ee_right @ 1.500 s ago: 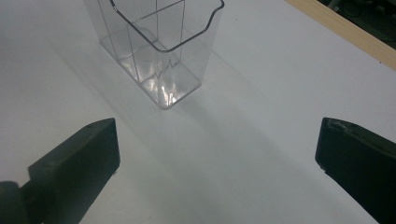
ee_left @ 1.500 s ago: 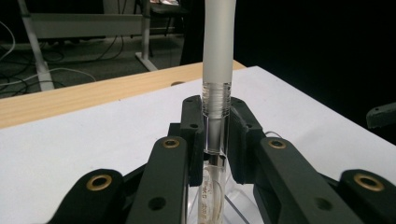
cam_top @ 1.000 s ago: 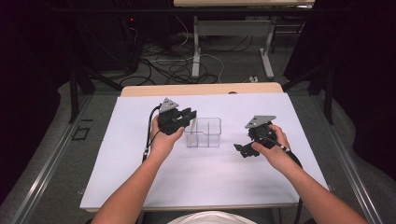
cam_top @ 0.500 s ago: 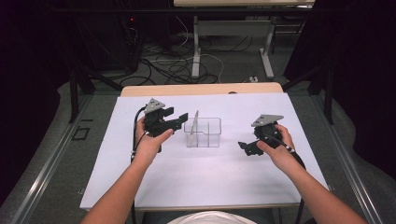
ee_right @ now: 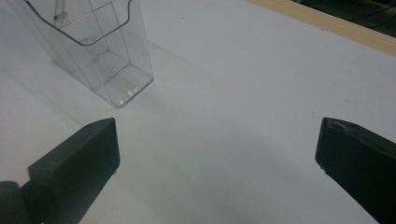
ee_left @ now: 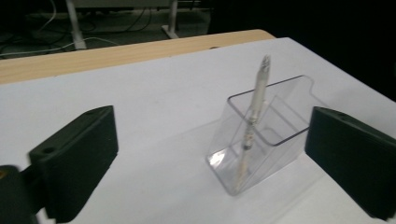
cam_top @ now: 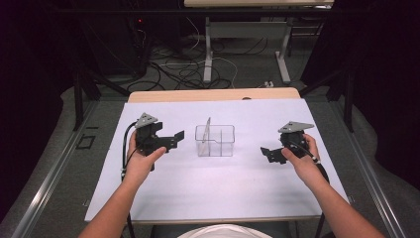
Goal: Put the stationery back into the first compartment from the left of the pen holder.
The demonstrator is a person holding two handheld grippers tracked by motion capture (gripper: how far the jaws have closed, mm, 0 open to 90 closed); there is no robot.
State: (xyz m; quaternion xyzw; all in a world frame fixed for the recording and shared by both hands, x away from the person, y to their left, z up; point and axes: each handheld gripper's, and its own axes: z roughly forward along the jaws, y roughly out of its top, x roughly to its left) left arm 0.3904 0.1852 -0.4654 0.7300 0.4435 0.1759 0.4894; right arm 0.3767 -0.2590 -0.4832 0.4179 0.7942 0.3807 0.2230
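Left gripper (cam_top: 179, 136): we see its jaws spread wide, just been opening, nothing between them; sits left of the holder, apart from it.
Right gripper (cam_top: 266, 154): jaws wide apart, empty, well right of the holder.
Clear holder (cam_top: 215, 141): mid tabletop (cam_top: 208, 188), upright, between both grippers.
Pen (ee_left: 252, 116): stands tilted in the holder, leaning on its rim, free of both grippers.

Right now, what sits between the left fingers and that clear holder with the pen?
Nothing: in the high view, bare white table cover separates the left gripper from the holder.
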